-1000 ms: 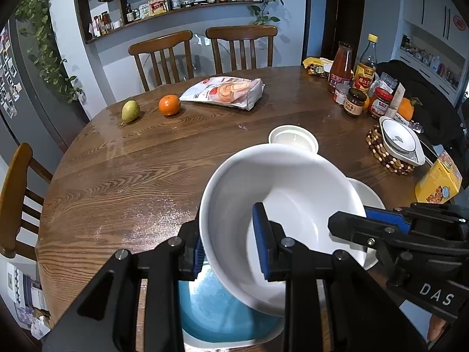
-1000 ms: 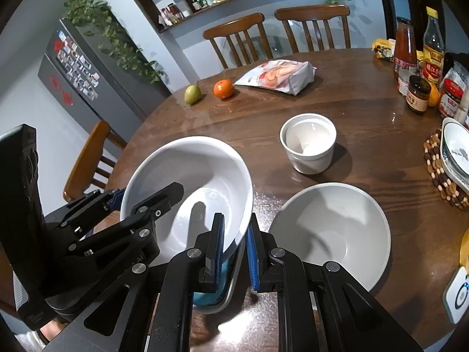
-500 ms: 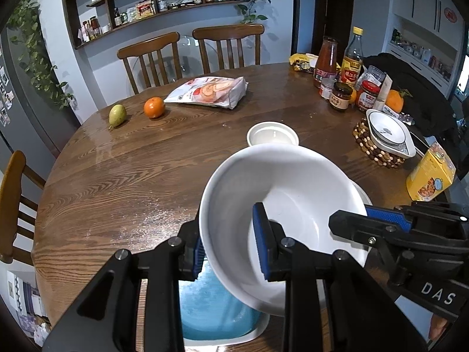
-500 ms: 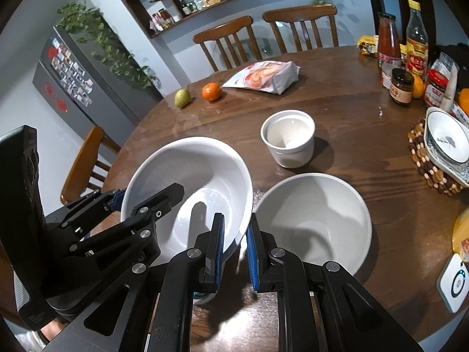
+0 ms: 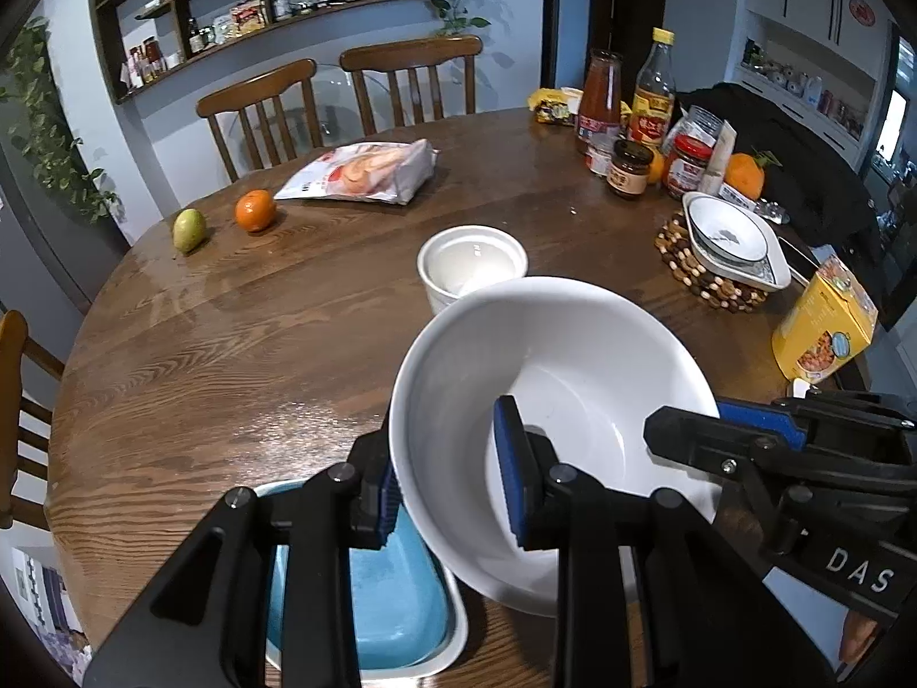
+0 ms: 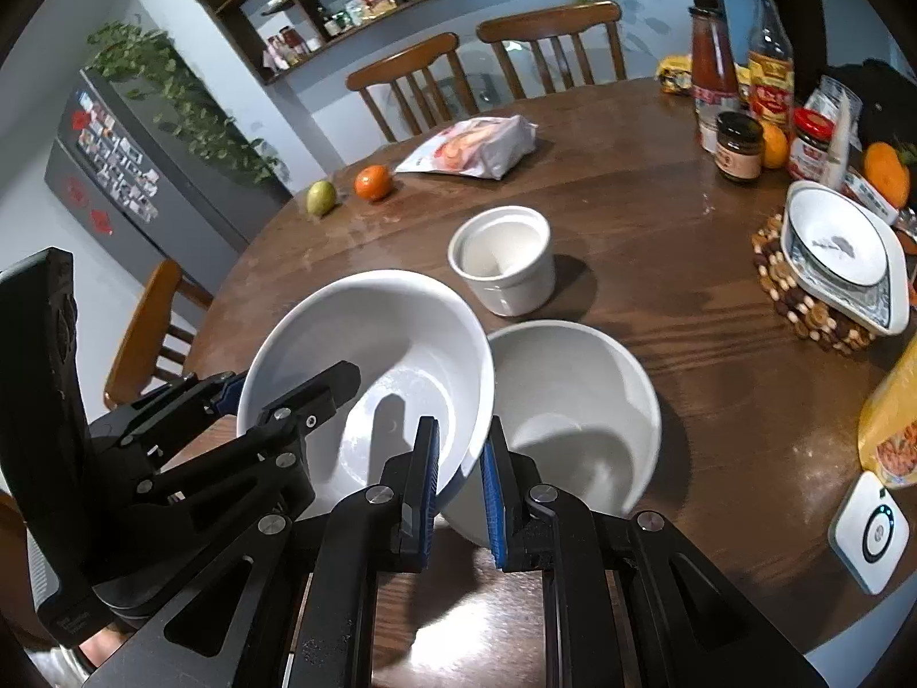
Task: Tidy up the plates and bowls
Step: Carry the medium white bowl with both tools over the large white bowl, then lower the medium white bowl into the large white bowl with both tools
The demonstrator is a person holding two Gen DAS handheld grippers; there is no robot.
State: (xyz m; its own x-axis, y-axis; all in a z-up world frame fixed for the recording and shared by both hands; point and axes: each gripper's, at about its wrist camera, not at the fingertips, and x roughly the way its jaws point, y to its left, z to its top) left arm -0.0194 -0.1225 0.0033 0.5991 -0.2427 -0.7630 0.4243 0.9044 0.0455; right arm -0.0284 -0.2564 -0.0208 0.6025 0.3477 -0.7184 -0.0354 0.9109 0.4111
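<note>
A large white bowl (image 5: 573, 390) hangs tilted above the wooden table (image 5: 229, 355), held by both grippers. My left gripper (image 5: 447, 476) is shut on its left rim, one blue pad inside and one outside. My right gripper (image 6: 461, 476) is shut on the opposite rim of the same bowl (image 6: 367, 355). The right gripper (image 5: 745, 436) also shows in the left wrist view, and the left gripper (image 6: 286, 384) in the right wrist view. A second white bowl (image 6: 573, 401) sits on the table directly to the right, its rim partly under the held one. A blue dish (image 5: 395, 590) lies below at the left.
A small white pot (image 6: 504, 258) stands just beyond the bowls. Stacked dishes (image 6: 842, 252) rest on a beaded trivet at the right, with jars and bottles (image 5: 630, 114) behind. A yellow box (image 5: 825, 321) and a white device (image 6: 871, 533) sit near the right edge. Fruit (image 5: 255, 209) and a snack bag (image 5: 367, 172) lie far back.
Both grippers have carried the white bowl to the right, off the blue dish and up against the second white bowl. Their grip on the rim is unchanged.
</note>
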